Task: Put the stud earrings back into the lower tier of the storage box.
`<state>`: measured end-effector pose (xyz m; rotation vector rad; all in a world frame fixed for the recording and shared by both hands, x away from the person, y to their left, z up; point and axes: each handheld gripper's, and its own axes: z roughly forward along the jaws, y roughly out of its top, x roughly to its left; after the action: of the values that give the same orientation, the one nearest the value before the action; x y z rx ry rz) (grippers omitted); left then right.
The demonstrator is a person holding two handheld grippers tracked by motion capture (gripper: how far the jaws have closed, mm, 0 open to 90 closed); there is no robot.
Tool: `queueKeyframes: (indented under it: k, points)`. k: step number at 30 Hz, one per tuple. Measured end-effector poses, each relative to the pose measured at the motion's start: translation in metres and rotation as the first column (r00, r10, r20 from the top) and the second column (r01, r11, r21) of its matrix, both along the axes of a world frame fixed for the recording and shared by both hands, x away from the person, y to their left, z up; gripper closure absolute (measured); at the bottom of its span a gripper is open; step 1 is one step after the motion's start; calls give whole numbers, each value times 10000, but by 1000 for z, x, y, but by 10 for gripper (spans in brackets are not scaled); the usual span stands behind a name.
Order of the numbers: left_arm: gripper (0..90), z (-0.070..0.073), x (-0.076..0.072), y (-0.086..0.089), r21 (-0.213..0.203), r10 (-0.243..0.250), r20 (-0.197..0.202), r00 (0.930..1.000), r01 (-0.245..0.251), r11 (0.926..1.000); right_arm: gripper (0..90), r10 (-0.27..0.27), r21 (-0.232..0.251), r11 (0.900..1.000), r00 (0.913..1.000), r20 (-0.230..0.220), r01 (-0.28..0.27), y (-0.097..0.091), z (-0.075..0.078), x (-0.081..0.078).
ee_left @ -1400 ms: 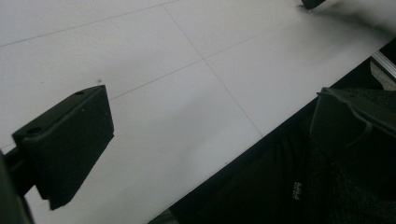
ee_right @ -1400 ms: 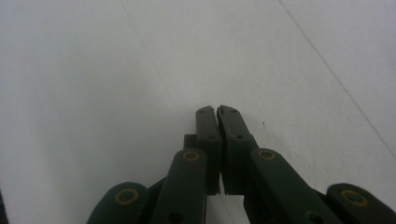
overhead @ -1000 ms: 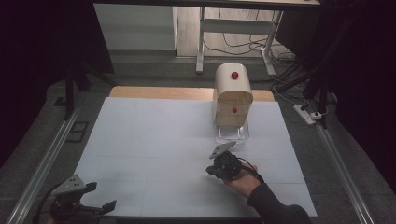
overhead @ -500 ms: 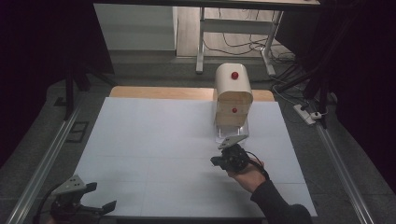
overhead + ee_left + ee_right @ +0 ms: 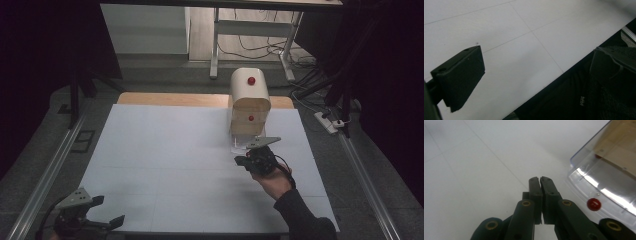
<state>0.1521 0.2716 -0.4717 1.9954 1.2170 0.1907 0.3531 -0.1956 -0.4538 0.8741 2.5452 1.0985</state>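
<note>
We hold the right gripper (image 5: 250, 155) with its fingers together and empty, right beside the clear box (image 5: 248, 120) at the upper right, maybe to push its red knob (image 5: 594, 204). Our left gripper (image 5: 92, 220), fingers apart, rests at the lower left.

Ahead of the right tool (image 5: 248, 159), just beside its closed tips, stands the box (image 5: 249, 107) with its clear door (image 5: 604, 195); that way is blocked. To the tool's left, the table (image 5: 165, 165) lies open as far as the left tool (image 5: 107, 222).
</note>
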Motion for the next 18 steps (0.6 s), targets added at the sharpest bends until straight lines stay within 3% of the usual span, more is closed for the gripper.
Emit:
queueKeyframes:
  k: [18]
  points:
    - [0, 0, 0, 0, -6, 5, -53, 10000, -5, 10000, 869, -1026, 332, 9944, 9927, 633, 1007, -17, 5, 17]
